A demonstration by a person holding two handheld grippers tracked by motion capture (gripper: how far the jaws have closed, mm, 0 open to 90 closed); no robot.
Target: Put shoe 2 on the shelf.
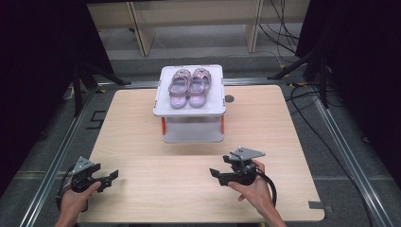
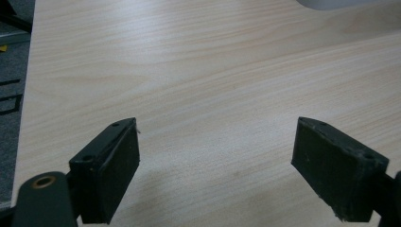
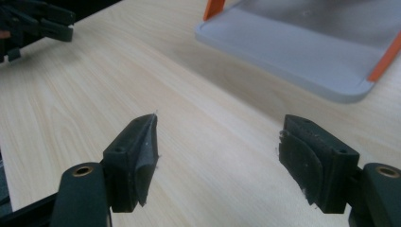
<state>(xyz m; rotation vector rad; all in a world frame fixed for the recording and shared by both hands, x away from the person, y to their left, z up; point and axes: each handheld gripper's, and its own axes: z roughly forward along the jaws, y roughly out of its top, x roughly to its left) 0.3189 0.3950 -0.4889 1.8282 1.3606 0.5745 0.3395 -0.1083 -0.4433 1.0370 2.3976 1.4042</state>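
Black jaws stood wide apart on both grippers, with only bare wood between them. The left gripper (image 1: pixel 101 178) sat low at the near left corner of the table (image 1: pixel 142 123), held in the person's left hand (image 1: pixel 73 201). In the left gripper view its 2 pads hung over the pale wood and held nothing. The right gripper (image 1: pixel 222 174) was at the near right side, in the right hand (image 1: pixel 253 191), and it pointed toward the left. In the right gripper view the jaws gaped over the wood too, and the left gripper showed far off at the top left. Farther back, in the middle of the table, stood a white shelf (image 1: pixel 163 106) with orange posts. The 2 purple sandals (image 1: pixel 189 87) lay side by side on its top level, well apart from both grippers.
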